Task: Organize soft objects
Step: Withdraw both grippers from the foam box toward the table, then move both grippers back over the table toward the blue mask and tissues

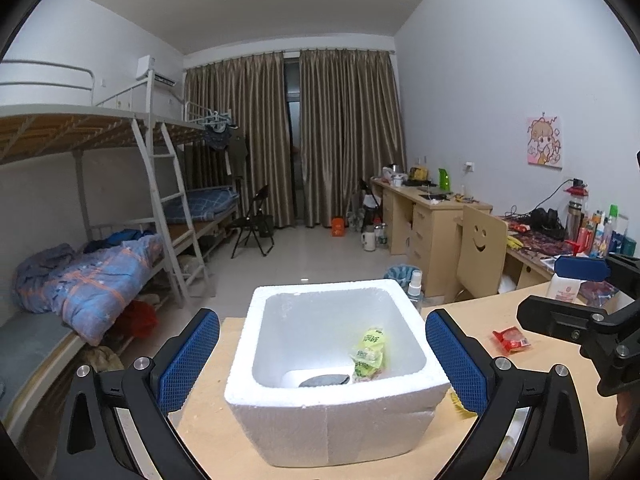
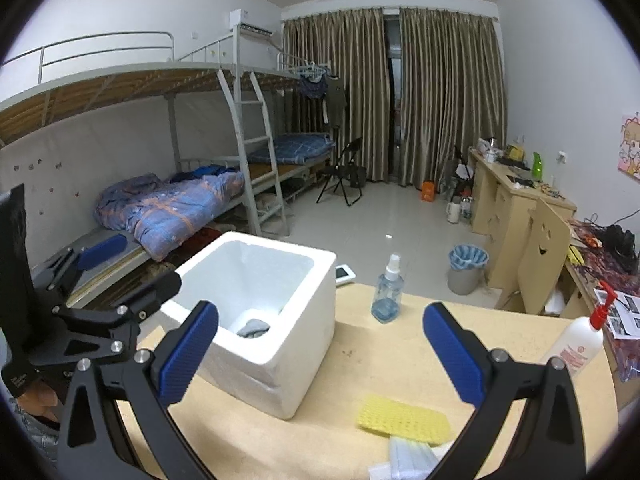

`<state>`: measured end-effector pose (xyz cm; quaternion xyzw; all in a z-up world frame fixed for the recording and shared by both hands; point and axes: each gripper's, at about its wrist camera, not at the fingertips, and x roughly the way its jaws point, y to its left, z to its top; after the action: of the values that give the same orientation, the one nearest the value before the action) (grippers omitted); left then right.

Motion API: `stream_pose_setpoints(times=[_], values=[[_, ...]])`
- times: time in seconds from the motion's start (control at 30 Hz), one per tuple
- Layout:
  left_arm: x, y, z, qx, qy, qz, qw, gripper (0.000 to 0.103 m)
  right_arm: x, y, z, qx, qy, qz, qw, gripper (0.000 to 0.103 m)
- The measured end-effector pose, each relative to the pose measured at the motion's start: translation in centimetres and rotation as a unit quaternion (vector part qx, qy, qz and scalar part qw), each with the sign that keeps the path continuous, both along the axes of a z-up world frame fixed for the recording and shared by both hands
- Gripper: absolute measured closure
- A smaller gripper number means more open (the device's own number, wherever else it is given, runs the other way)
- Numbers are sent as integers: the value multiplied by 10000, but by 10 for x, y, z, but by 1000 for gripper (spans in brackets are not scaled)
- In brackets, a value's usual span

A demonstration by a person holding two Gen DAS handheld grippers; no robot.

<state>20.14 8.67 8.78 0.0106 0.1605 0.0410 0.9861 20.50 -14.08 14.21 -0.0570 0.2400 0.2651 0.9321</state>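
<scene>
The foam box (image 1: 340, 364) sits open-topped near the left edge of the surface (image 2: 384, 364), which makes it the natural collecting bin for the soft things. Already inside lie a green-and-yellow packet (image 1: 370, 354) against the right wall and a grey cloth (image 1: 324, 380) on the floor of the box, so part of the sorting looks done

The left gripper (image 1: 322, 356) is lined up on the box with its jaws spread wide, one blue pad to each side of the box's walls; nothing sits between the pads except the box below, and they press on nothing. Placed that way it reads as an empty gripper just over the drop spot

Still outside the box are a yellow sponge cloth (image 2: 402, 418) and a folded pale face mask (image 2: 412, 458) just beside it, both at the near edge of the surface. The right gripper (image 2: 320, 354) is also wide open and empty, angled down toward that stretch of surface, so I judge the sponge cloth the likely next pick. A small red packet (image 1: 512, 339) lies further right on the surface

The spray bottle (image 2: 387, 296) and the pump bottle (image 2: 576, 346) stand upright apart from the box; being hard, they probably stay where they are
</scene>
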Motion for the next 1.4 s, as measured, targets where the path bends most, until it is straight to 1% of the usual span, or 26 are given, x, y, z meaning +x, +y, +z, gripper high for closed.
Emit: stream_pose_setpoints(times=[0.17,0.3,0.43,0.57,0.7,0.83,0.9,0.97,1.07,1.13,1.2,1.27,1.4], values=[[-10,-1,2,-132,-1,-208,9997,0,-5,-7,-1,124,175,25,9998,0],[-20,-6,3,77,-91,-2,9999,0,-12,-10,0,85,49,-37,9999,0],[-30,-8,3,35,-127,120,9998,0,-24,-14,-2,79,-129,-92,9998,0],[-35,-11,6,38,-27,-17,10000,0,-30,-19,-4,119,-98,-98,9998,0],[-48,-18,11,248,-172,70,9995,0,-35,-23,-5,85,-86,-135,9998,0],[-59,-17,14,89,-169,-33,9998,0,-41,-26,-3,98,-131,-126,9998,0],[-65,-18,14,78,-237,-53,9997,0,-45,-29,-1,130,-178,-142,9997,0],[-69,-22,14,215,-254,180,9993,0,-48,-31,-1,162,-214,-163,9995,0],[-83,-28,14,323,-571,448,9968,0,-53,-33,-1,147,-318,-201,9992,0],[-90,-30,14,215,-710,355,9966,0,-56,-34,-2,142,-378,-222,9989,0],[-98,-29,13,16,-855,297,9959,0,-62,-36,-4,111,-478,-268,9984,0],[-108,-29,10,-95,-998,135,9949,0,-67,-39,-6,110,-509,-296,9982,0],[-113,-33,5,-56,-630,-250,9977,0,-73,-49,-12,211,-482,-367,9979,0]])
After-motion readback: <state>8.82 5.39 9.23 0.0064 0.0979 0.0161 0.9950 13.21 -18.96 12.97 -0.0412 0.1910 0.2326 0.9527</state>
